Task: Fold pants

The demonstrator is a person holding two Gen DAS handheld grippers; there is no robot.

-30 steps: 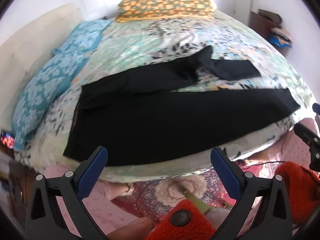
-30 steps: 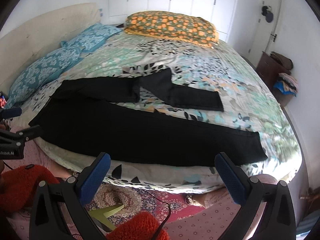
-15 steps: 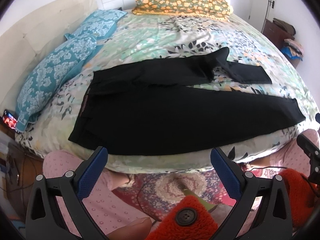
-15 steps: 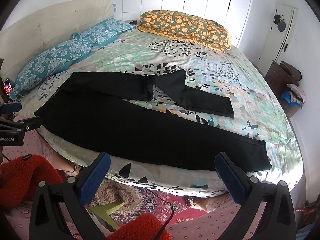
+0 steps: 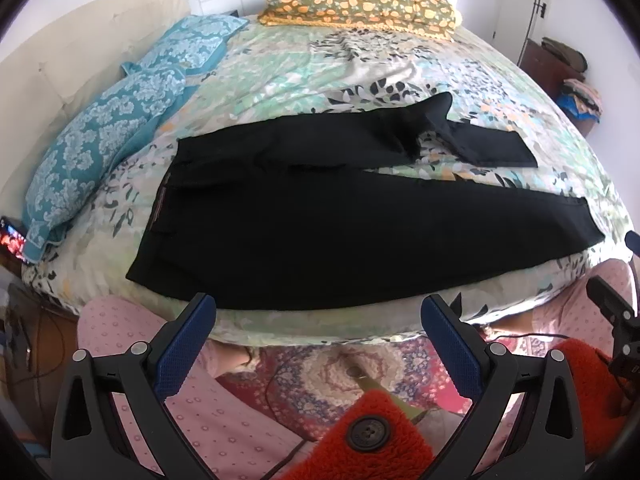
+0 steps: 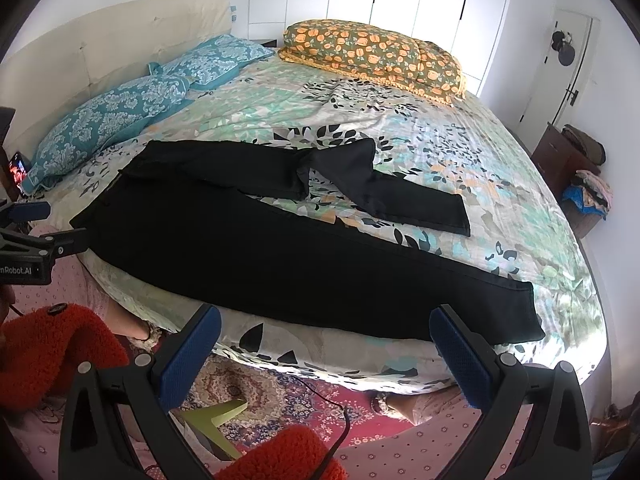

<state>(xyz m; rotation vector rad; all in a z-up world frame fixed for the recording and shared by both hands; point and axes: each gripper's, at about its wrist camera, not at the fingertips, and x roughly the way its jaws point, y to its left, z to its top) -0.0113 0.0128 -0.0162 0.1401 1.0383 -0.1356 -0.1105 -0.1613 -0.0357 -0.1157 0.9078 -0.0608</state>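
We hold the left gripper (image 5: 318, 322) and the right gripper (image 6: 326, 332) off the near edge of the bed (image 6: 420, 136), both with blue-padded fingers spread wide and nothing between them, above the patterned rug (image 6: 256, 392) beside the bed. The black pants (image 6: 280, 248) lie flat on the bed's floral cover, the waistband toward the bed's headboard (image 6: 100, 40) and the blue pillows (image 6: 112, 120); one leg runs straight along the bed's near edge, while the other lies farther in on the bed, kinked partway so its cuff end angles back toward the straight leg. An orange-flowered pillow (image 6: 376, 56) rests at the bed's far side.
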